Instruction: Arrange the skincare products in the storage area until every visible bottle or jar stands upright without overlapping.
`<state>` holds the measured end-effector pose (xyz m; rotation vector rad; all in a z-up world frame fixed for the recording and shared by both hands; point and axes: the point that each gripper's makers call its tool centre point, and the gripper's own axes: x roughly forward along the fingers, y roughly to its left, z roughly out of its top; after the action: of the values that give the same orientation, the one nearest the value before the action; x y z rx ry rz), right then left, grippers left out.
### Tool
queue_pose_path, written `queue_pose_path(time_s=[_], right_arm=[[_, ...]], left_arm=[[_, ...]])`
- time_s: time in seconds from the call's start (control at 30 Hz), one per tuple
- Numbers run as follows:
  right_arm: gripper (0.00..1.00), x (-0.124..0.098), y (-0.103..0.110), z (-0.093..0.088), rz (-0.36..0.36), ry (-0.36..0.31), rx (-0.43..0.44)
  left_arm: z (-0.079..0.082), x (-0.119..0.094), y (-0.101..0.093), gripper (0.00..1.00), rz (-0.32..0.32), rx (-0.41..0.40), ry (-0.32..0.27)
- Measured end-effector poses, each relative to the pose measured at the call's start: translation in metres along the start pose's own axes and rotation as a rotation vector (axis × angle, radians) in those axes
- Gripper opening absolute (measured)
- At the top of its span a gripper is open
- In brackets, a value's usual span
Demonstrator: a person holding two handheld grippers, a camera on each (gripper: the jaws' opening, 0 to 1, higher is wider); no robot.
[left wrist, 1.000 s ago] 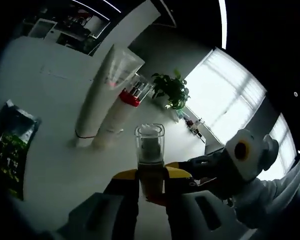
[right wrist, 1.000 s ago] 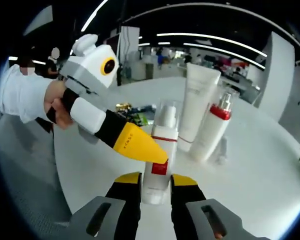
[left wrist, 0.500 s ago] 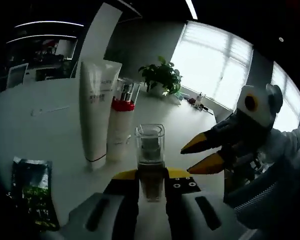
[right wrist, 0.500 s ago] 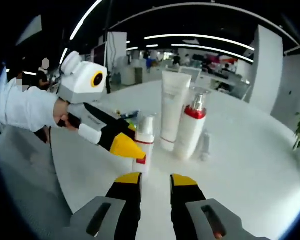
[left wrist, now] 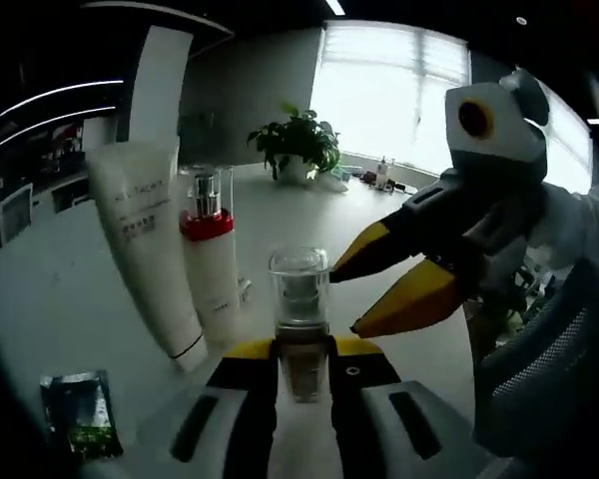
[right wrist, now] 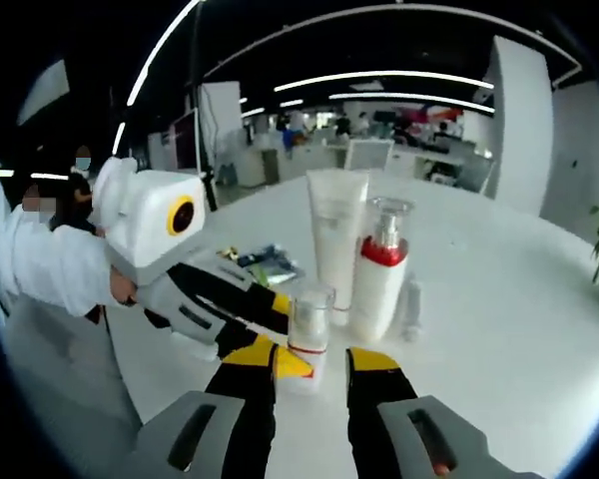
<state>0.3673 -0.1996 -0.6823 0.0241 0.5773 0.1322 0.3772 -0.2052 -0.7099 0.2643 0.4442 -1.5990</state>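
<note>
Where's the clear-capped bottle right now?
The clear-capped bottle stands upright between the left gripper jaws, at the centre of the left gripper view, right of the red-collared pump bottle and white tube.

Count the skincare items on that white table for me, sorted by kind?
Tall white squeeze tube: 1
White pump bottle with red collar: 1
Small clear-capped bottle held in the left claw: 1
Small clear vial: 1
Dark green sachets: 1 pile
Total: 5
</note>
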Motion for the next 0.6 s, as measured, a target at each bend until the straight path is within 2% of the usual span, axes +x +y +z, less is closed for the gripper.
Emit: queue_pose_path(time_s=[0.13,0.27,0.6], right_arm=[[0.2,0.004,-0.002,0.002,-0.001,0.002,0.028],[0.17,0.007,-0.005,0.004,-0.008,0.005,0.041],[0.13,0.011,-0.006,0.007,-0.013,0.008,0.066]], left_arm=[[0.002,0.001,0.001,0.13,0.003,0.018,-0.005],[0.003,0.002,-0.001,0.13,-0.004,0.083,0.0],[0.004,0.006,-0.004,0.13,-0.015,0.121,-0.003]])
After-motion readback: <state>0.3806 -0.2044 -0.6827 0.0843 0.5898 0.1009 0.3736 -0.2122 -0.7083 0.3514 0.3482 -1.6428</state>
